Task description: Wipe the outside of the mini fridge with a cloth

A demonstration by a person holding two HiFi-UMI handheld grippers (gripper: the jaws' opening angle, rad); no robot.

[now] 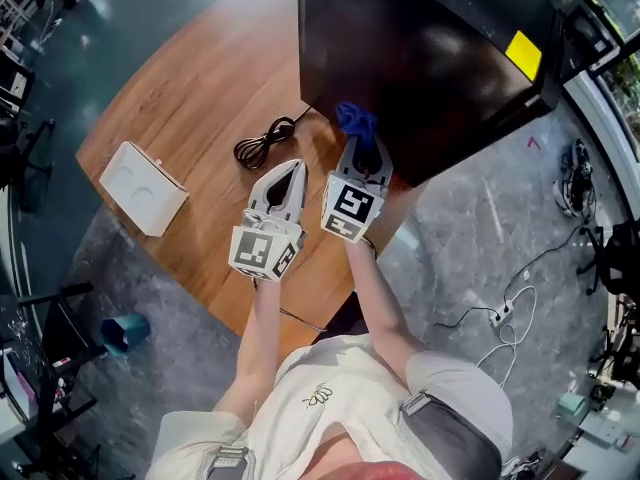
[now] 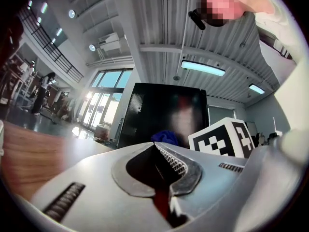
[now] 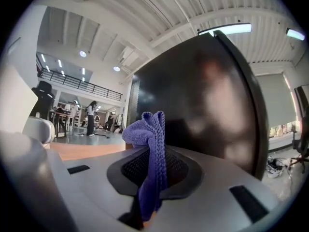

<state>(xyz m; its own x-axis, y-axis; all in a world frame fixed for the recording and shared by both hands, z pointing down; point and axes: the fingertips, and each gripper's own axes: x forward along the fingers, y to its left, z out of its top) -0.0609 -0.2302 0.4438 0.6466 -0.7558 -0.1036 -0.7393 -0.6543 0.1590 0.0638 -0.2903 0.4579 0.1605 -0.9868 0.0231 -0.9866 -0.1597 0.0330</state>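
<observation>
The black mini fridge (image 1: 420, 58) stands on the round wooden table (image 1: 190, 108) at the far right. My right gripper (image 1: 362, 148) is shut on a blue cloth (image 1: 356, 121), which bunches out past the tips against the fridge's lower front face. In the right gripper view the cloth (image 3: 150, 151) stands up between the closed jaws with the fridge (image 3: 207, 105) just behind. My left gripper (image 1: 288, 175) hovers over the table to the left, jaws together and empty. Its own view shows the fridge (image 2: 164, 112) ahead and the cloth (image 2: 166, 137) peeking over.
A coiled black cable (image 1: 262, 142) lies on the table just left of the fridge. A white box (image 1: 143, 187) sits near the table's left edge. A yellow sticker (image 1: 523, 54) marks the fridge top. Cables and a power strip (image 1: 497, 315) lie on the floor at right.
</observation>
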